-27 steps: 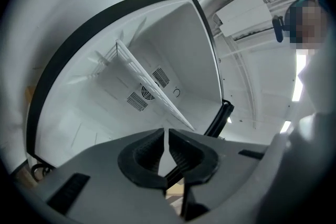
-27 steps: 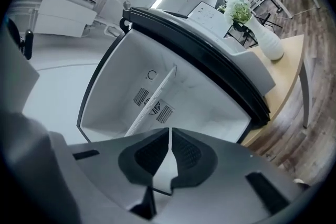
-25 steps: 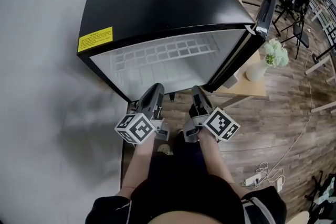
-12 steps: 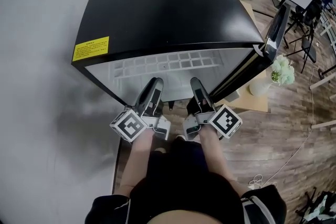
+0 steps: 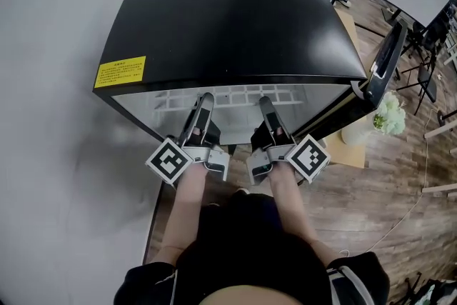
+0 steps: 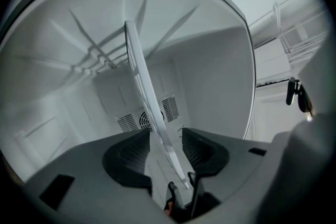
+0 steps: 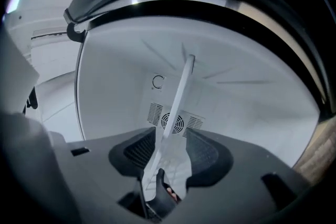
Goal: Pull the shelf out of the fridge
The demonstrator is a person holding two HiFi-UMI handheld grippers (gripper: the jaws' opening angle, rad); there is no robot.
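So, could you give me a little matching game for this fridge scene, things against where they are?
Things:
1 yellow rectangular warning label
2 white wire shelf
3 white vase of pale flowers
4 black fridge door

Places:
A on the small pale wooden table
B swung open at the right
C near-left corner of the black fridge top
D inside the fridge

Pairs: 1-C, 2-D, 3-A, 4-B.

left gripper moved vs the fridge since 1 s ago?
Yes. The left gripper has moved up the head view, closer to the fridge's black top edge and yellow sticker. Its jaws have just been opening, shelf edge loose between them.
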